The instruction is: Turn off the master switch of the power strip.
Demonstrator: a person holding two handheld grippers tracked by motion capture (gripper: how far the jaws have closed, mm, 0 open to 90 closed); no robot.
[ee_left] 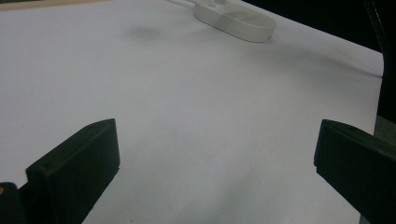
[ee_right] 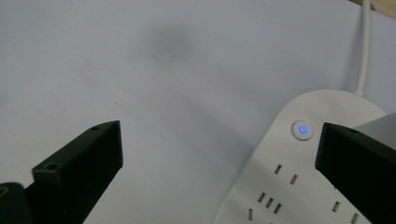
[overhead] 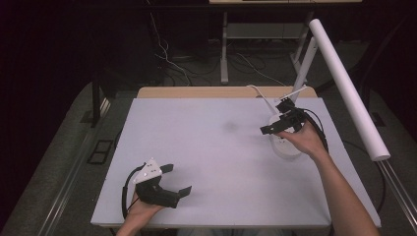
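white oval plastic power strip (ee_right: pixel 299 182) lit blue, seen under right hand-held gripper (overhead: pixel 279 124), spread wide | left hand-held gripper (overhead: pixel 175 180) spread wide, held over pale grey tabletop (overhead: pixel 206 147) | white tube (overhead: pixel 347 86) angled alongside

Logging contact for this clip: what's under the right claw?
The right claw hangs open over a white power strip lying on the white table; its power button glows blue. The hand covers the strip's near end, so any plugs there stay unseen.

The worktop (overhead: pixel 206 147) has a matt, pale, smooth surface, with bare wood showing along its far edge. The power strip (ee_right: pixel 299 186) looks like smooth white plastic with a slight sheen. Both tools' jaws are matt black plastic, seemingly hard-edged.
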